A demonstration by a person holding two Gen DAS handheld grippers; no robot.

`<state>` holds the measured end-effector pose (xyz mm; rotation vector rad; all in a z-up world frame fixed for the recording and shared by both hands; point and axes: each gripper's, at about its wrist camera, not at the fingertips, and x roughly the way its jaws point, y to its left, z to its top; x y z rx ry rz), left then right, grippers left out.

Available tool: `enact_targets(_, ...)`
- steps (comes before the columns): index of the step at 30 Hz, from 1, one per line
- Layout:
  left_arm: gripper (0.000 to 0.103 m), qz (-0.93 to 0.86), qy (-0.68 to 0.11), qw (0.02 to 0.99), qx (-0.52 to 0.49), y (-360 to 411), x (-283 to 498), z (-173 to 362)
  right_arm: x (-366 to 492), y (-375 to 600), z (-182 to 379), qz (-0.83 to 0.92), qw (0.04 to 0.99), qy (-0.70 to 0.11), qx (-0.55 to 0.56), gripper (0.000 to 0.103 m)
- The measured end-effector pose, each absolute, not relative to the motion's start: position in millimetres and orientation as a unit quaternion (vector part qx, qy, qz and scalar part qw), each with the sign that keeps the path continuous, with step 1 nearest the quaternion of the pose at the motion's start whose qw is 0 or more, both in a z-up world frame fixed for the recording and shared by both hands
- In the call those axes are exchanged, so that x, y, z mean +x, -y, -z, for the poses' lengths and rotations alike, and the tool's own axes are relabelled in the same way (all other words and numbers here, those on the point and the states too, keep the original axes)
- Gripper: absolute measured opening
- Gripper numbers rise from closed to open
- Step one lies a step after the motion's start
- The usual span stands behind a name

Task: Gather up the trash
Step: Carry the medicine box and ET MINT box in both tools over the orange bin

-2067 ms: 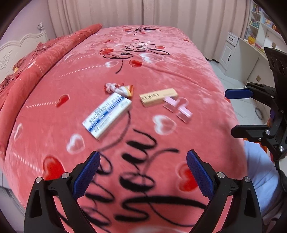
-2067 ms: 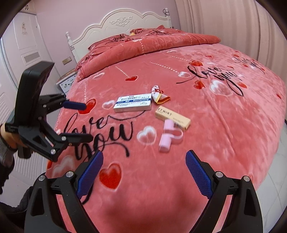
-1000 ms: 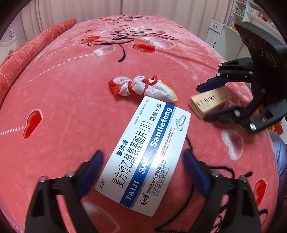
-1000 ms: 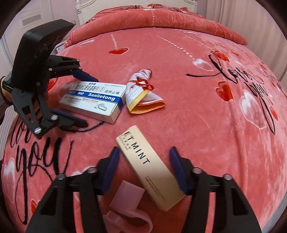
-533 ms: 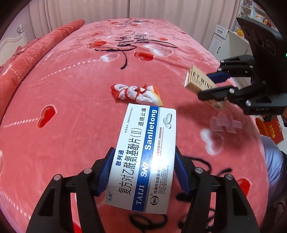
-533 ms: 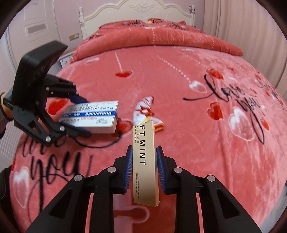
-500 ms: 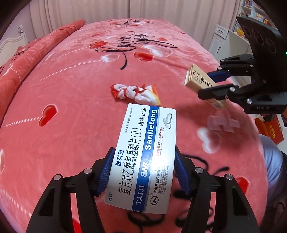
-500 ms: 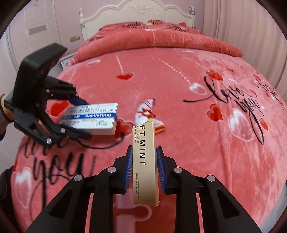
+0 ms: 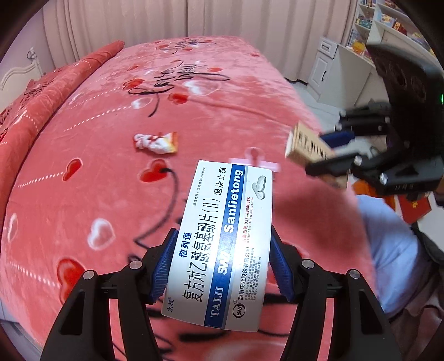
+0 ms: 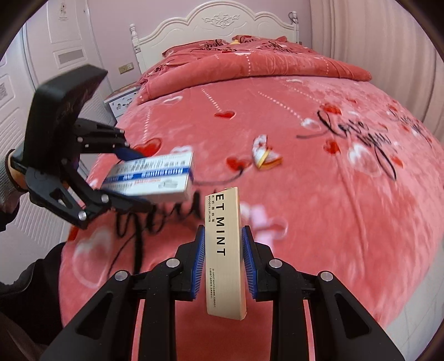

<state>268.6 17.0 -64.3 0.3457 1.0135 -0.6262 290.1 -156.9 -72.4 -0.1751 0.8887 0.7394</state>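
My left gripper (image 9: 222,261) is shut on a white and blue medicine box (image 9: 222,244) and holds it above the red bed. It also shows in the right wrist view (image 10: 151,177). My right gripper (image 10: 223,263) is shut on a slim tan box marked MINT (image 10: 223,250), also raised; it shows in the left wrist view (image 9: 308,147). A crumpled white, red and orange wrapper (image 9: 156,143) lies on the blanket, also in the right wrist view (image 10: 265,155). A pink plastic piece (image 9: 255,159) lies beyond the medicine box, blurred in the right wrist view (image 10: 260,219).
The bed is covered by a red blanket (image 9: 83,180) with hearts and black script. A folded red quilt (image 10: 249,66) and a white headboard (image 10: 216,25) are at the head. A white cabinet (image 9: 333,75) and shelves stand past the bed's right side. A white door (image 10: 66,44) is at left.
Both grippers have pulled back and risen from the blanket with their boxes. The wrapper and the pink piece look smaller and farther away. The right gripper has shifted right in the left view.
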Motion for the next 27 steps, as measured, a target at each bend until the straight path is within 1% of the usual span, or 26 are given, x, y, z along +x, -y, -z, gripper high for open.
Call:
enact_targets(7, 0.064, 0.308, -0.476, 0.806, 0.17, 18, 200, 56, 213, 201, 73, -0.333, 0.839, -0.428, -0.046, 0.026)
enact_targets(12, 0.064, 0.329, -0.476, 0.797, 0.173, 50, 165, 57, 169, 237, 69, -0.312, 0.848, -0.427, -0.025, 0.026)
enact_targets(19, 0.064, 0.372, -0.465, 0.781, 0.19, 113, 135, 58, 122, 301, 69, -0.265, 0.867, -0.422, 0.012, 0.026)
enact_targets(27, 0.064, 0.44, -0.448, 0.745, 0.225, 206, 117, 64, 76, 403, 76, -0.172, 0.89, -0.417, 0.063, 0.026)
